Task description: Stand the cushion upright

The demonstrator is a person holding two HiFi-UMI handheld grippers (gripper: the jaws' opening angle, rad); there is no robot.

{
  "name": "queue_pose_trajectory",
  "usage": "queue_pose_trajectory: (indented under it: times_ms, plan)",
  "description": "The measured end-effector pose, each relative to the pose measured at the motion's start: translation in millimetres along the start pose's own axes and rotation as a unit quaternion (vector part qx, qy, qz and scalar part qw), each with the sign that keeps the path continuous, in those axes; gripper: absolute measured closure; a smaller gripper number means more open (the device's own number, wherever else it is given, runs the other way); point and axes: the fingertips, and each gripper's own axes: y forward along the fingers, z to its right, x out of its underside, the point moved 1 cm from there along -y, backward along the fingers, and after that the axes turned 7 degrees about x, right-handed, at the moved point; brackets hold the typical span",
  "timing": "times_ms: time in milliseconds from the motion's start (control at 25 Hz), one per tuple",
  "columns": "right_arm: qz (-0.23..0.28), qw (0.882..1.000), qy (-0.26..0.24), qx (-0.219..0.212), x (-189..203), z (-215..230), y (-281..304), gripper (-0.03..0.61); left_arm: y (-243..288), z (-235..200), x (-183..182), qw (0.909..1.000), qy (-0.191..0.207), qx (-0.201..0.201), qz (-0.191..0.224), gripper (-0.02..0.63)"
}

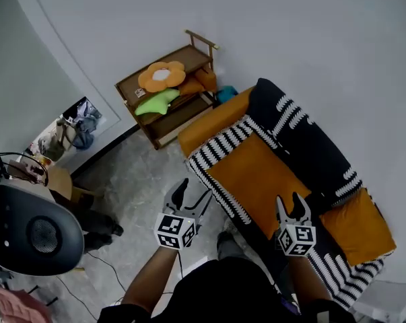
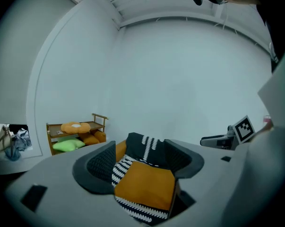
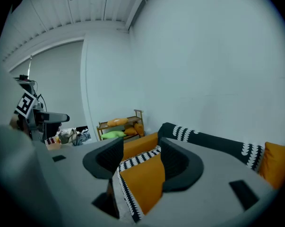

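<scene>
On the sofa (image 1: 303, 140) seat the cushion (image 1: 260, 173) lies flat, orange face up, its long axis seemingly running along the seat. Standing it up looks wholly undone. Left tool (image 1: 194, 188) and right tool (image 1: 288, 200) hover short of it, jaws apart and empty.

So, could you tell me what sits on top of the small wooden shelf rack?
An orange flower-shaped cushion with a pale centre lies on the wooden rack's top board; the board beneath it is covered.
</scene>
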Motion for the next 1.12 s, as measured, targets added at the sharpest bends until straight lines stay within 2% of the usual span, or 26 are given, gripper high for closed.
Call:
queue_pose_trajectory:
  times_ms: [280,440,560,720,920,1120]
  plan:
    - [-0.004,1.000,-0.010,-0.015,-30.7,-12.8,89.0,0.318,69.0,-51.9,-19.7,0.9999,-0.001,0.003,-0.016,0.279]
    - [0.002,1.000,-0.006,0.009,-45.2,1.5,106.6,0.318,115.5,-59.2,-21.2,0.9991,-0.013,0.029,-0.029,0.279]
    - [0.009,0.999,0.003,0.048,-51.0,29.2,107.6,0.318,151.0,-54.2,-21.0,0.9969,-0.008,0.063,-0.047,0.279]
    - [-0.003,0.992,0.037,0.120,-40.9,82.9,95.8,0.318,194.7,-41.7,-14.9,0.9916,-0.002,0.105,-0.076,0.279]
    - [-0.031,0.974,0.078,0.211,-6.8,136.8,65.1,0.318,242.2,-21.2,7.3,0.9789,0.009,0.163,-0.123,0.279]
    - [-0.062,0.955,0.092,0.277,22.7,161.7,57.4,0.318,285.4,-16.2,31.8,0.9642,0.021,0.201,-0.171,0.279]
